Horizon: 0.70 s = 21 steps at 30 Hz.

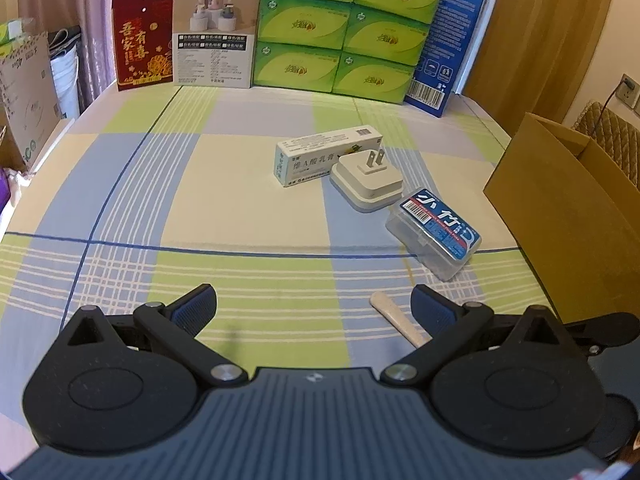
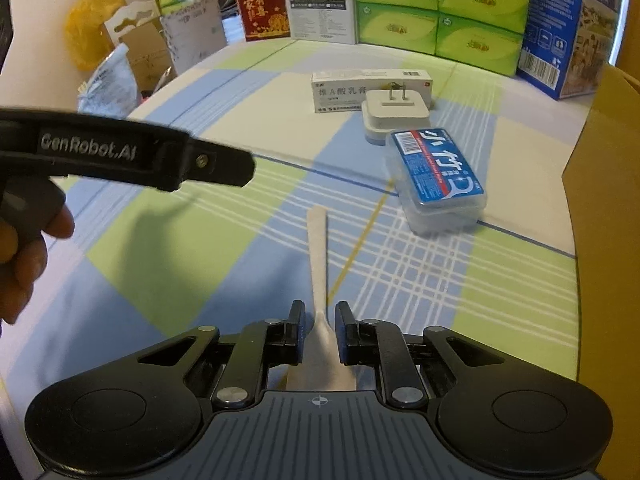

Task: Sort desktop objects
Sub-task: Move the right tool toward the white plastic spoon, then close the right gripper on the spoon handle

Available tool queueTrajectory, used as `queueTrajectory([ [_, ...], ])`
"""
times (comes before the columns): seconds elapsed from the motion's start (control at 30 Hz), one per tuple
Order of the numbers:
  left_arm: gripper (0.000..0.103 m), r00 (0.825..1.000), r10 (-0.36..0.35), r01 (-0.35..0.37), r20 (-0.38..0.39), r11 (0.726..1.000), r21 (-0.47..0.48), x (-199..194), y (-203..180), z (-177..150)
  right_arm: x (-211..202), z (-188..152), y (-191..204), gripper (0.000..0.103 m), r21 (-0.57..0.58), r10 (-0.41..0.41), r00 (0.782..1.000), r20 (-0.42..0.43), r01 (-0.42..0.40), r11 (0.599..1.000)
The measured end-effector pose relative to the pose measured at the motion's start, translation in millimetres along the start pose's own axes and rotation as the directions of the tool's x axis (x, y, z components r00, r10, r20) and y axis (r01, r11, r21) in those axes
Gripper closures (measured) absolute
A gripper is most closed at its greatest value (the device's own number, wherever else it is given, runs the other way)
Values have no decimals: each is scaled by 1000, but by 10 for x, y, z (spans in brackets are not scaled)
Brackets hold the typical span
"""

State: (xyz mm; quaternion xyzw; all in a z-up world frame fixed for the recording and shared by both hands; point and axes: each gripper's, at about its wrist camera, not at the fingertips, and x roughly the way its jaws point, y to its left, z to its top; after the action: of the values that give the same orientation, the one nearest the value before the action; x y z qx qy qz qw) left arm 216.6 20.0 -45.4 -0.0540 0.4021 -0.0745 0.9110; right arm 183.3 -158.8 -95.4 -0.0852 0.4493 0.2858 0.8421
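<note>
While the right gripper (image 2: 319,330) has its jaws drawn in around the neck of a pale spoon (image 2: 318,256), whether the pads touch it I cannot tell. The spoon lies flat on a checked cloth (image 2: 168,240), handle pointing away. Beyond it sit a clear floss box (image 2: 438,178), a white plug (image 2: 394,114) and a cream carton (image 2: 360,90). Green tissue packs (image 2: 440,4) line the far edge; a cardboard box (image 1: 568,216) stands right. The left gripper (image 1: 314,308) hovers with jaws spread wide, holding nothing.
</note>
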Motion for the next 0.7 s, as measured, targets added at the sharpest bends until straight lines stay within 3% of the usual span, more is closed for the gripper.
queueTrajectory([
  [0.1, 2, 1000, -7, 7, -11, 1000, -19, 15, 35, -2, -58, 2, -63, 85, 8, -26, 1000, 11, 26, 1000],
  [0.23, 2, 1000, -7, 7, -12, 1000, -17, 8, 32, -11, -194, -59, -109, 57, 30, -29, 1000, 1, 29, 999],
  [0.5, 2, 1000, -14, 13, -23, 1000, -24, 19, 27, -30, -195, -193, 19, 56, -15, -16, 999, -39, 16, 1000],
  [0.7, 2, 1000, -15, 14, -23, 1000, -26, 22, 34, -25, -239, -209, 131, 56, -72, -23, 1000, 0, 23, 997],
])
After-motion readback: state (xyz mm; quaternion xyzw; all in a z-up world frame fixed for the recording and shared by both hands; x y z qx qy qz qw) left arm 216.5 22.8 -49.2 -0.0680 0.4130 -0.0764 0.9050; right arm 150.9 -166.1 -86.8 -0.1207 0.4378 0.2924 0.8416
